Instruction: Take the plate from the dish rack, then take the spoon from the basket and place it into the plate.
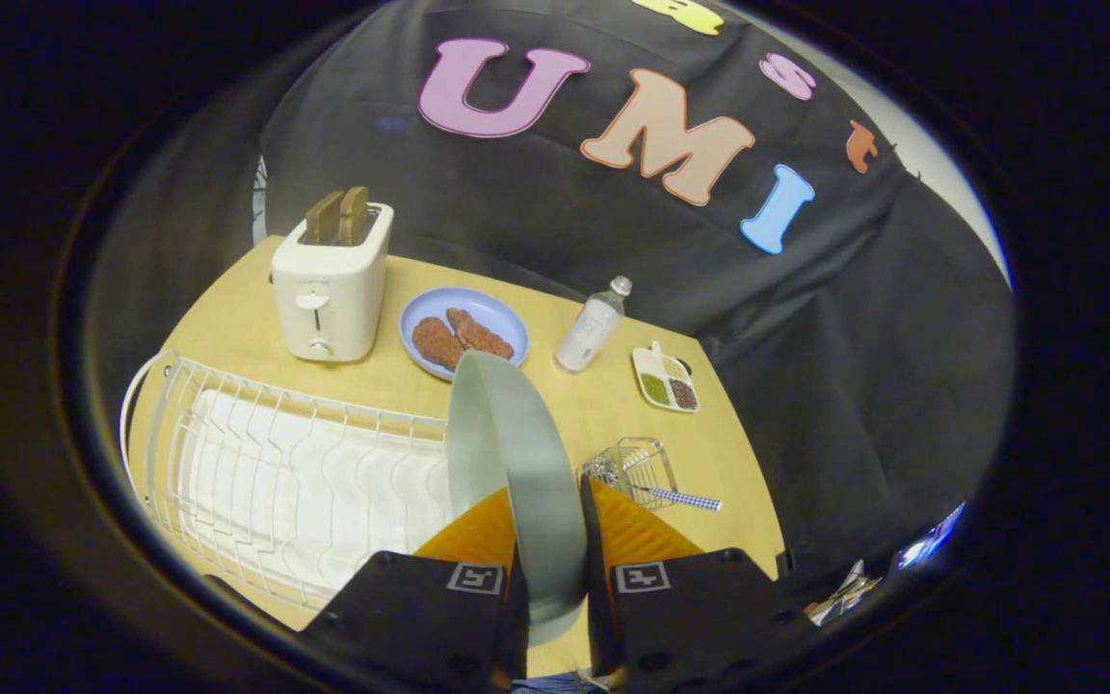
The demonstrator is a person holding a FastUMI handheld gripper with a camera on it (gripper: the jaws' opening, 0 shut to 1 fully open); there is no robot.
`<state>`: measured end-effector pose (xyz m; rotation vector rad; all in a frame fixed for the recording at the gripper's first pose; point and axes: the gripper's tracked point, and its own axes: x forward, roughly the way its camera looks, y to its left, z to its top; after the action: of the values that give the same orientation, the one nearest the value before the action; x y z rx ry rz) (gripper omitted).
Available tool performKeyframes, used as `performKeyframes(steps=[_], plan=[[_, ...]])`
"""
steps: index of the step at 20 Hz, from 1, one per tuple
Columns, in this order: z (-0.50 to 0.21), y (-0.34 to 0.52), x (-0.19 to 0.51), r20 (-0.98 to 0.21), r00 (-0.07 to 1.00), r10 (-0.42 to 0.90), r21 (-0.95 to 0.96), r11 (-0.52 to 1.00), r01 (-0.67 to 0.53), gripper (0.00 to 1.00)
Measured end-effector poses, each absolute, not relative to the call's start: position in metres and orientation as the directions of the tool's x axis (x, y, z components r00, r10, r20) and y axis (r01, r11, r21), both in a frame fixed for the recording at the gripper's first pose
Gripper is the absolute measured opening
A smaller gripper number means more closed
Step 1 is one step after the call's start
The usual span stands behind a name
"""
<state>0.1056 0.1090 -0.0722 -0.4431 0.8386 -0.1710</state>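
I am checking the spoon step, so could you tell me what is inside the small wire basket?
A spoon with a checked handle pokes out of the wire basket; its bowl is indistinct.

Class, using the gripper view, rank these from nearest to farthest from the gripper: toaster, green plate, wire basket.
1. Green plate: on edge, clamped between the gripper fingers.
2. Wire basket: just ahead, right of the plate.
3. Toaster: far across the table, beyond the dish rack.

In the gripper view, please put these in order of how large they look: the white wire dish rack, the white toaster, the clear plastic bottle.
1. White wire dish rack, largest.
2. White toaster.
3. Clear plastic bottle, smallest.
The gripper is shut on the pale green plate, held on edge.
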Motion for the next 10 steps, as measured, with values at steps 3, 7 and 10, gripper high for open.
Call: performKeyframes(steps=[3,7,10], plan=[[-0.067,0.103,0.102,-0.668,0.663,-0.338,-0.468,0.883,-0.022,0.28],[-0.047,0.098,0.105,-0.636,0.706,-0.312,-0.426,0.905,0.016,0.28],[-0.018,0.094,0.104,-0.581,0.769,-0.266,-0.339,0.938,0.068,0.28]])
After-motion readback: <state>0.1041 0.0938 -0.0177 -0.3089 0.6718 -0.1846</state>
